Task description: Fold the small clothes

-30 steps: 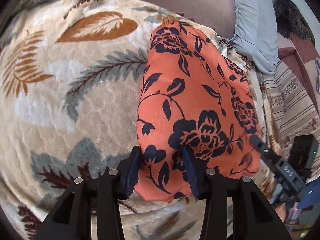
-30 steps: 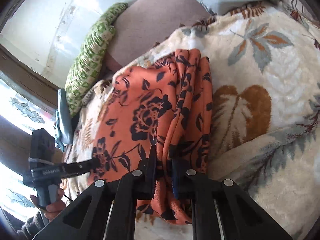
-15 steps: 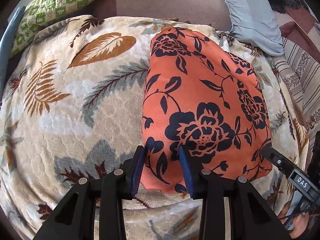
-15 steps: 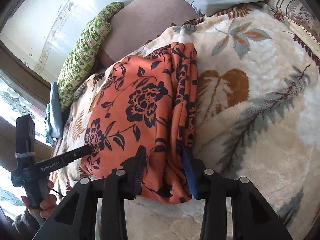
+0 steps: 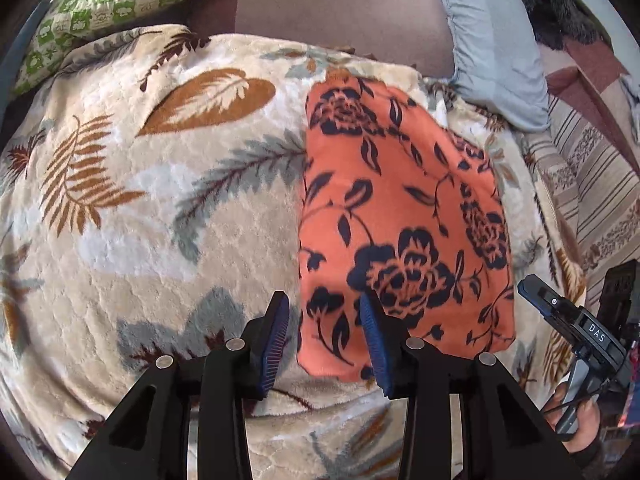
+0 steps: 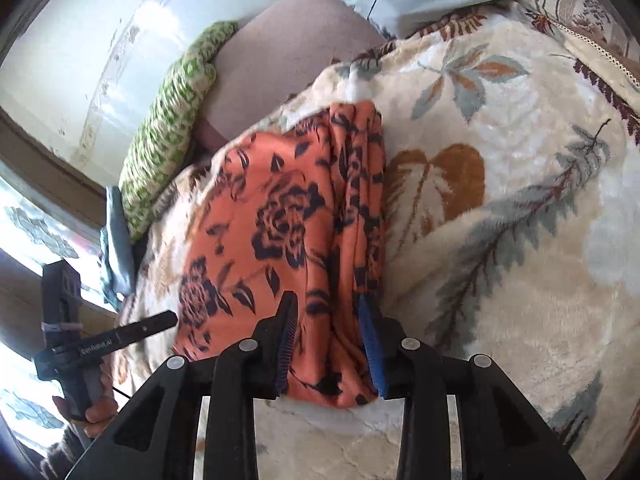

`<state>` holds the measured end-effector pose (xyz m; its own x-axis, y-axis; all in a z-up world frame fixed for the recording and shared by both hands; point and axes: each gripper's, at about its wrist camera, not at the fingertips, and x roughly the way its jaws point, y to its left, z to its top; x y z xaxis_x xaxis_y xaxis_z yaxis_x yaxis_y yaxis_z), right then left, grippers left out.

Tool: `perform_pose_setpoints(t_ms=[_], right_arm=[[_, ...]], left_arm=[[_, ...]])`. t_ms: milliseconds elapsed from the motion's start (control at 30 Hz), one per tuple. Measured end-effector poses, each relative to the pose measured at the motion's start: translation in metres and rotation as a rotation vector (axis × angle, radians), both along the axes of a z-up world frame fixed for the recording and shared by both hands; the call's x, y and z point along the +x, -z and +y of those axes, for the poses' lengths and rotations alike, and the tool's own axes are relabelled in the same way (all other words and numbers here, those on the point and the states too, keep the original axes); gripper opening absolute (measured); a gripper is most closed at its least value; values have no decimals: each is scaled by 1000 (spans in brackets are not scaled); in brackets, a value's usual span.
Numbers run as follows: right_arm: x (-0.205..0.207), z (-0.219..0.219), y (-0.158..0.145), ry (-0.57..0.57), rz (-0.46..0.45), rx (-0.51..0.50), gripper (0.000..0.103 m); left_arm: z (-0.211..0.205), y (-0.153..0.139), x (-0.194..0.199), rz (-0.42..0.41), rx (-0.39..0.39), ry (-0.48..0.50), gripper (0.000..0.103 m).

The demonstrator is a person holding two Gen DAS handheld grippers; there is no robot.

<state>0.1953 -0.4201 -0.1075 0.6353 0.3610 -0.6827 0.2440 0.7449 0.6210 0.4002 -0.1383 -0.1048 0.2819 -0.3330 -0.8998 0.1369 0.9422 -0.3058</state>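
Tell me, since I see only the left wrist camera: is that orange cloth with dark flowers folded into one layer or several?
Observer: Several. The right wrist view shows the orange flowered cloth with stacked folds bunched along its right side.
Visitor: Is the other tool gripping it?
Observer: The right gripper straddles the near end of that bunched edge. Its jaws are closing with the cloth between them, but the pads are not pressing on it yet.
Visitor: What lies past the bed on that side?
Observer: A window with patterned glass, which your camera does not show.
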Motion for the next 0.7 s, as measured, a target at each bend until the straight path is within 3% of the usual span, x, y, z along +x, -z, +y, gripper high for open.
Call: perform_pose_setpoints(t_ms=[100, 267, 367, 400, 433, 533, 567, 633, 700], right_arm=[[28, -15, -5, 51, -12, 23, 46], [86, -22, 12, 75, 59, -3, 46], [114, -18, 23, 64, 90, -41, 46], [122, -14, 25, 44, 102, -58, 40], [127, -11, 20, 20, 76, -66, 15], [124, -9, -8, -28, -115, -10, 14], [123, -13, -10, -17, -142, 6, 14], [129, -24, 8, 21, -86, 33, 14], [137, -27, 41, 34, 51, 19, 14]], left_arm=[[9, -2, 35, 21, -30, -40, 47], [-1, 21, 94, 147, -72, -72, 48], [-19, 35, 113, 166, -53, -58, 48], [-27, 39, 117, 172, -41, -51, 48], [-32, 40, 121, 168, -22, -50, 46], [-34, 34, 120, 87, -44, -61, 36], [-31, 35, 120, 66, -44, -79, 32], [-27, 44, 123, 74, -37, -108, 31], [-31, 52, 124, 94, -13, -106, 31]])
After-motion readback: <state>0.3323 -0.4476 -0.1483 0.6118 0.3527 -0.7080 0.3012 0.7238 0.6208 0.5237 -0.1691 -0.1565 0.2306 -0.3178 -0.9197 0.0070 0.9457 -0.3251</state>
